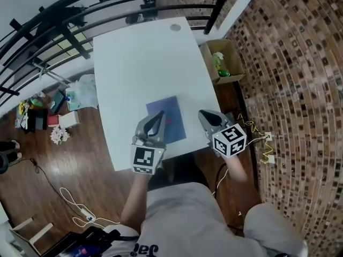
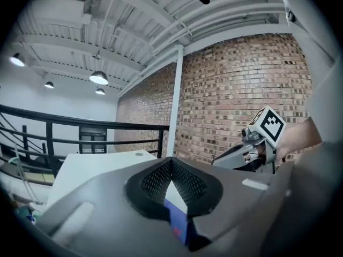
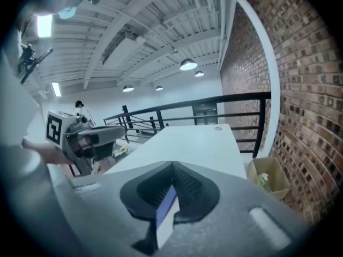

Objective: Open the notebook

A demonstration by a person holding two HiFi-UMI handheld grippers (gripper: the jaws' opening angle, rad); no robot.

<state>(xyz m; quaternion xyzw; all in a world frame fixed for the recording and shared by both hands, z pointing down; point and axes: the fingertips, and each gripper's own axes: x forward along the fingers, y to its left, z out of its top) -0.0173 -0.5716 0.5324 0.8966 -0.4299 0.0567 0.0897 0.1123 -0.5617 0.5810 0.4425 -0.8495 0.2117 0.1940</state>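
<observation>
Notebook (image 1: 176, 111) is noted closed and flat near the near edge of the surface (image 1: 139, 63), with left gripper (image 1: 159, 116) over it and right gripper (image 1: 204, 114) nearby, both jaws clenched empty; the cover's free edge is best lifted by one tip while the book is pinned.

Closed blue notebook (image 1: 172, 116) lies flat on the white table (image 1: 144, 63)

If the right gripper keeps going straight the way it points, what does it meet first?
Probably the bare white table, just beyond the blue notebook that shows under the shut right gripper. Depth is unclear, so it might catch the notebook's edge.
</observation>
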